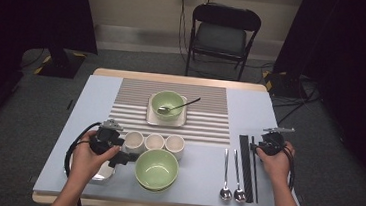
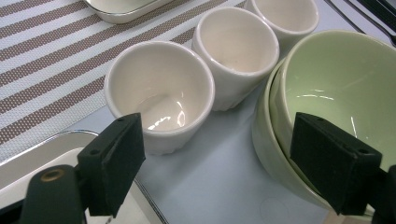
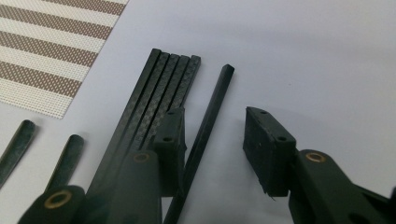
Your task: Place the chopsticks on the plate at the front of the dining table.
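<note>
My left gripper [image 1: 124,156] [image 2: 224,163] is open, its jaws low over the table between the nearest white cup [image 2: 159,88] [image 1: 134,141] and the stacked green bowls [image 2: 345,84] [image 1: 156,168]. Two more white cups [image 1: 154,141] [image 1: 175,145] stand in the same row. My right gripper [image 1: 255,148] [image 3: 217,147] is open, its jaws on either side of a single black chopstick [image 3: 210,112] [image 1: 255,174]. The left pad lies close beside the stick and the right pad stands clear of it. A bundle of black chopsticks [image 3: 159,88] [image 1: 245,163] lies just to its left.
Two metal spoons [image 1: 226,172] [image 1: 238,173] lie left of the chopsticks. A green bowl with a spoon [image 1: 167,104] sits on a square plate on the striped mat [image 1: 204,125]. A metal tray [image 1: 102,173] [image 2: 37,158] lies under my left hand. A folding chair [image 1: 222,36] stands behind the table.
</note>
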Available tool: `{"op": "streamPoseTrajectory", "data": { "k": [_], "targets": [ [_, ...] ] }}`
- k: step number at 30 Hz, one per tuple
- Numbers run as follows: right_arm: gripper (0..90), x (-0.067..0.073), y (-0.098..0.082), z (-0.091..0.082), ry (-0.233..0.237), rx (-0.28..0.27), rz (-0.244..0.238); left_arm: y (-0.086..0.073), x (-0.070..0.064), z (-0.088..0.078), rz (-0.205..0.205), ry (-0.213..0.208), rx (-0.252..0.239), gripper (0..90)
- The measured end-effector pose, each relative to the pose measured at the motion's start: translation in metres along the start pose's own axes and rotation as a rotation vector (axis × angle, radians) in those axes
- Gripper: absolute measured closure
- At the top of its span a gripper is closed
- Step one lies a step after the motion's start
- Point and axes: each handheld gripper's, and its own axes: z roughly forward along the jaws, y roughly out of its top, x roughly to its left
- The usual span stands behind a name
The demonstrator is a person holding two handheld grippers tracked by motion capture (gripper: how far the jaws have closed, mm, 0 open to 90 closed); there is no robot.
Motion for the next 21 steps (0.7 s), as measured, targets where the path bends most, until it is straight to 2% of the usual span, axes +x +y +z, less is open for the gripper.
{"op": "streamPoseTrajectory", "data": {
  "k": [4, 11, 14, 21],
  "targets": [
    [60.5, -0.0028, -0.0021, -0.0003, 0.015, -0.016, 0.025, 0.0, 0.0002, -0.0006, 0.001, 0.003, 0.003, 17.6],
    [68.4, -0.0026, -0.0025, -0.0004, -0.019, -0.02, 0.013, -0.0001, 0.0002, -0.0005, 0.008, 0.005, 0.007, 17.6],
    [69.7, 0.0003, -0.0005, -0.0008, -0.035, 0.001, 0.025, -0.0002, 0.0003, -0.0004, 0.009, 0.006, 0.008, 18.1],
    [81.1, -0.0043, -0.0021, -0.0015, -0.048, -0.015, 0.04, -0.0004, 0.0008, -0.0009, 0.005, 0.007, 0.003, 18.1]
  ]
}}
